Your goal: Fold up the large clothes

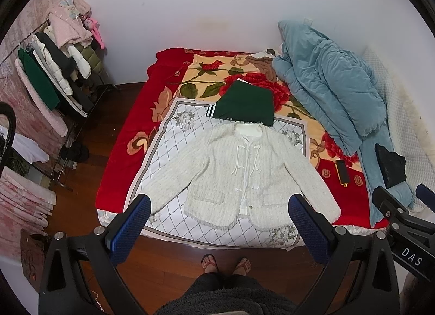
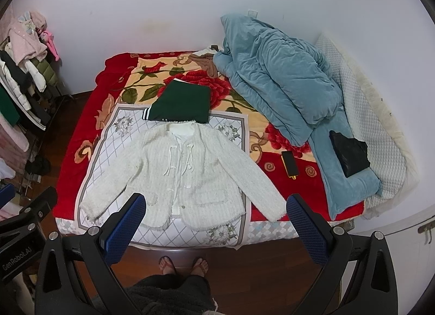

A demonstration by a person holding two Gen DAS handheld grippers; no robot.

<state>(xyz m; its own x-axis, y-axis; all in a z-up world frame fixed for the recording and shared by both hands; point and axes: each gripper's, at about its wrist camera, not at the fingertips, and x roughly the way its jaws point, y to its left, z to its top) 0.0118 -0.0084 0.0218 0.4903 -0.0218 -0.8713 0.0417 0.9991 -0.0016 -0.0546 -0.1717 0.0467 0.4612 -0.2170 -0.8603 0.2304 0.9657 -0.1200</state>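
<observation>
Both grippers [image 1: 218, 222] [image 2: 216, 220] wide above jacket [image 1: 239, 176]

White tweed jacket [image 1: 239, 176] [image 2: 179, 176] lies face-up, spread flat on bed's patterned cloth; sleeves out diag. to both sides; front open w/ ties; hem nearest bed's foot edge.

White walls [image 1: 190, 2], wooden floor [image 1: 114, 114], bed [image 2: 81, 135], clothes rack [image 1: 54, 75].
</observation>
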